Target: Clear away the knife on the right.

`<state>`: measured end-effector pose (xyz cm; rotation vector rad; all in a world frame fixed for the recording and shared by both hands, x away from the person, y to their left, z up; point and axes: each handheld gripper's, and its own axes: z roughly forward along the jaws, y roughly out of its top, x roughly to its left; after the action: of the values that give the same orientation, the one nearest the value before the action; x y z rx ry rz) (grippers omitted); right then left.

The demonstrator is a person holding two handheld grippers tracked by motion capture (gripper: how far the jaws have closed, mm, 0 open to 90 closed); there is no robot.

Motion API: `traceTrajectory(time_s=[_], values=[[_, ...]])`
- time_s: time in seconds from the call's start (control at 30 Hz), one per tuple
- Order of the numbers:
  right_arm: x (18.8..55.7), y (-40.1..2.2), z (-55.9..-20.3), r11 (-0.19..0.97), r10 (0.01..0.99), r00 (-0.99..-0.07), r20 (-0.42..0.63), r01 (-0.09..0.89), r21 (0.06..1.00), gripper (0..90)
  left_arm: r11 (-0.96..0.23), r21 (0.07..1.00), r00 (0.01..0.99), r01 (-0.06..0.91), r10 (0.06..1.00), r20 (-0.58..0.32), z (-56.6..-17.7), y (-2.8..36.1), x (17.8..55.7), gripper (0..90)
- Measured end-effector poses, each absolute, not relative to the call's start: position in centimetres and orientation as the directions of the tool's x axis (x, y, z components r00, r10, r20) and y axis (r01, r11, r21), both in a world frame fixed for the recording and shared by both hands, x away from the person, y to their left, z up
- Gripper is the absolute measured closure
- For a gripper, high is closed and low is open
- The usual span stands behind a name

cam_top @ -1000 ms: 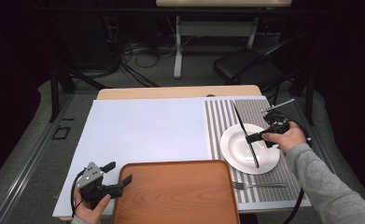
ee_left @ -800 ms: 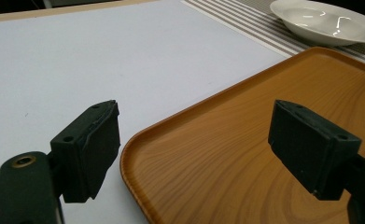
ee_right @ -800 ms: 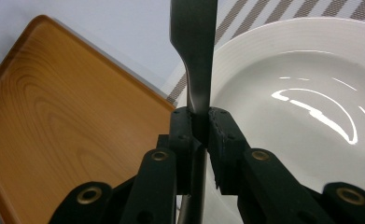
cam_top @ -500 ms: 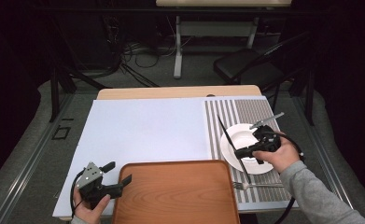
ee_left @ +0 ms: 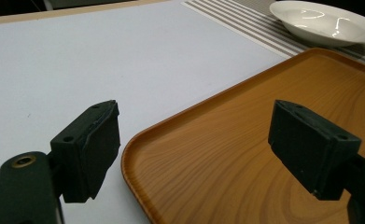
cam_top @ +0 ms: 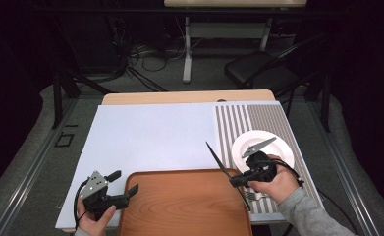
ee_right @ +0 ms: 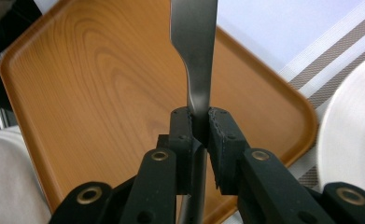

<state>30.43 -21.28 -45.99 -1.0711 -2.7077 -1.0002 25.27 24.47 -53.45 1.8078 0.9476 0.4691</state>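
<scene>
A metal knife (cam_top: pixel 223 168) is clamped in my right gripper (cam_top: pixel 234 181), slanting above the right edge of the wooden tray (cam_top: pixel 179 206). In the right gripper view the pads pinch the knife (ee_right: pixel 194 37) at its narrow neck, right gripper (ee_right: pixel 200 126) over the tray (ee_right: pixel 101 84). A white plate (cam_top: pixel 278 147) lies just right of that hand. My left gripper (cam_top: pixel 124 182) rests at the tray's front left corner, open. The left gripper view has its gripper (ee_left: pixel 201 149) straddling the tray rim (ee_left: pixel 138 140) with nothing between the pads, and the plate (ee_left: pixel 325 21) far off.
A striped placemat (cam_top: pixel 258 123) lies under the plate, with a fork (cam_top: pixel 253 195) on its front part. A pale sheet (cam_top: pixel 150 132) covers the table's left and middle. A black chair (cam_top: pixel 263 73) and a table leg stand beyond the far edge.
My right hand has carried the knife left, from above the plate to the tray's right edge. The left gripper has stayed where it was.
</scene>
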Motion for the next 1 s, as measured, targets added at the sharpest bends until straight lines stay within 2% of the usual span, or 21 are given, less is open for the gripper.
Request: traceTrajectory(time_s=[0.33, 1.0], values=[[28.6, -19.7, -47.3, 0.587, 0.600, -0.756, 0.263, 0.638, 0.498, 80.2, -0.193, 0.901, 0.619, 0.390, 0.779, -0.101, -53.4, 24.5, 25.2, 16.9], [26.4, -18.7, -51.3, 0.594, 0.617, -0.696, 0.367, 0.718, 0.363, 80.2, -0.197, 0.900, 0.619, 0.389, 0.779, -0.097, -53.4, 24.4, 25.2, 16.9]])
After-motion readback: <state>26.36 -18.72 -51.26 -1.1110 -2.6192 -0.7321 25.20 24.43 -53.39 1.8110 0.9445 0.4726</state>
